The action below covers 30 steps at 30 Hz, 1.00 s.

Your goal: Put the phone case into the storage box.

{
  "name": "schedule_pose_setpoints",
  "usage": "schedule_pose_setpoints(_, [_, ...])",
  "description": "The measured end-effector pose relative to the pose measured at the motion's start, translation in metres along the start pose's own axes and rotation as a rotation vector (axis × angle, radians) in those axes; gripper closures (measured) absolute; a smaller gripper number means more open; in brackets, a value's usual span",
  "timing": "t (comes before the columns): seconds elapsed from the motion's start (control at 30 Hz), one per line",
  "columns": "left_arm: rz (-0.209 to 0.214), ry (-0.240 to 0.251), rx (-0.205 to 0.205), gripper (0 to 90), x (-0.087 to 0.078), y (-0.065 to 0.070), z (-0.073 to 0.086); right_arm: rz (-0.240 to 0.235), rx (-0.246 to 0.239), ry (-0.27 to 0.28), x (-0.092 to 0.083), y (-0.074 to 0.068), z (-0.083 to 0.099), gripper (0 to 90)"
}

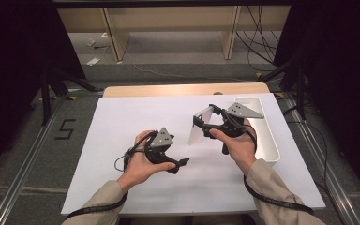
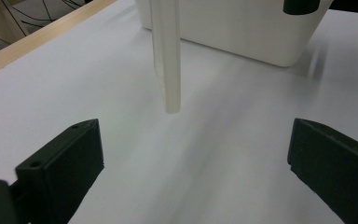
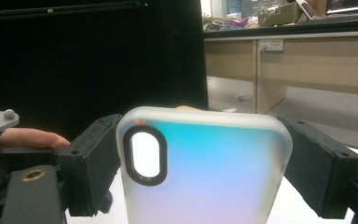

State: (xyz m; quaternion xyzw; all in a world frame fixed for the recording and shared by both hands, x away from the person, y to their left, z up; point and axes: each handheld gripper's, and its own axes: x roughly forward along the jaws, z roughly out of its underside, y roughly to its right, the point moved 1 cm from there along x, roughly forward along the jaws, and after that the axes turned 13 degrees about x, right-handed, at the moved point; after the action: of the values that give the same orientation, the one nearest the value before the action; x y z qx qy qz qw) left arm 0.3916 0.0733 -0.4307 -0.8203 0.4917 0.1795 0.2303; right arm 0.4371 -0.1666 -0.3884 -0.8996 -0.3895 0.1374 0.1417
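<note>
The phone case [image 3: 205, 168] fills the lower centre of the right gripper view, clamped by its two side edges between the right gripper's [image 3: 205, 163] jaws. In the high view it hangs mid-frame above the white mat [image 1: 122, 140], left of the bin [image 1: 267, 140]. The left gripper [image 2: 196, 163], lower left of centre, has its jaws wide apart and empty, the case [image 2: 167, 56] beyond them.

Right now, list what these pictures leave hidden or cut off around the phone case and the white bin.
- Phone case: its lower part is cut off by the bottom edge of the right gripper view; the left gripper view shows it edge-on.
- White bin: its inside is partly hidden in the high view by the right claw and hand; in the left gripper view the top edge cuts off its rim.
- Left claw: in the high view the hand covers much of it.
</note>
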Motion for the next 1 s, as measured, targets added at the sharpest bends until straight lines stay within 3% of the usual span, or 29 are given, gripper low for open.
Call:
schedule_pose_setpoints(0.3, [-0.007, 0.014, -0.006, 0.0, -0.011, -0.005, 0.008, 0.01, 0.002, 0.015, -0.004, 0.004, -0.004, 18.3])
schedule_pose_setpoints(1.0, [-0.052, -0.008, -0.009, 0.0, -0.034, -0.016, 0.029, 0.041, 0.007, 0.036, -0.012, 0.011, -0.012, 18.3])
